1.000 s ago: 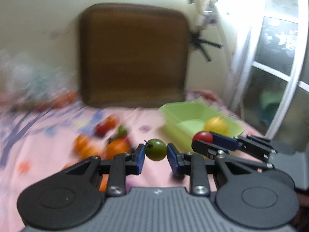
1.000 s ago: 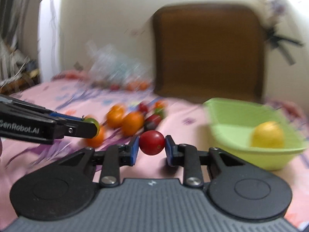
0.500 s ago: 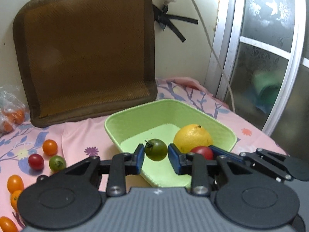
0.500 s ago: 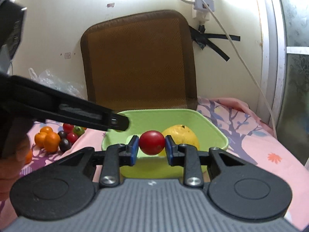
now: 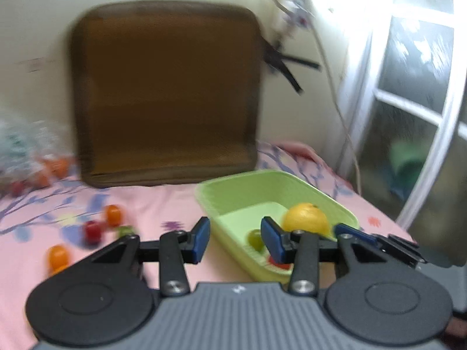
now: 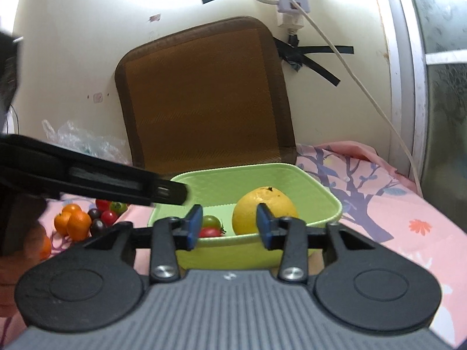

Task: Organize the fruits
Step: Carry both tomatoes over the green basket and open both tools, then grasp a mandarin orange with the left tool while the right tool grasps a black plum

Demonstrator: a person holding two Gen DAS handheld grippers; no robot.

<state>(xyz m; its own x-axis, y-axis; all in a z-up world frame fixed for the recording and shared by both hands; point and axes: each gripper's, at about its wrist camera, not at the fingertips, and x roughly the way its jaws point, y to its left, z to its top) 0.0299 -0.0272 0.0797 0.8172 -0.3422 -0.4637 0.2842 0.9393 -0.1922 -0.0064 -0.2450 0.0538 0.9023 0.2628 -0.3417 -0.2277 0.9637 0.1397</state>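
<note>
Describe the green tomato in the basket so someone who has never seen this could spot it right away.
Find the light green basket on the pink cloth below the brown cushion. Beside the big yellow citrus lie two small tomatoes touching; the green tomato is the one farther back, behind the red tomato.

Ahead of your right tongs (image 6: pixel 227 227): the basket (image 6: pixel 321 201) on the bedspread (image 6: pixel 408 233). In it, two tomatoes (image 6: pixel 211 226) one behind the other, just past the left pad, and one large citrus fruit (image 6: pixel 264 213) to their right, past the right pad. Behind the basket: a cushion (image 6: pixel 204 93) leaning on the wall. Left of the basket: a cluster of small fruit (image 6: pixel 84 218) on the bedspread; a plastic bag (image 6: pixel 81 143) behind it. Your left tongs (image 6: pixel 175 194) cross from the left, tip over the basket's left rim.
</note>
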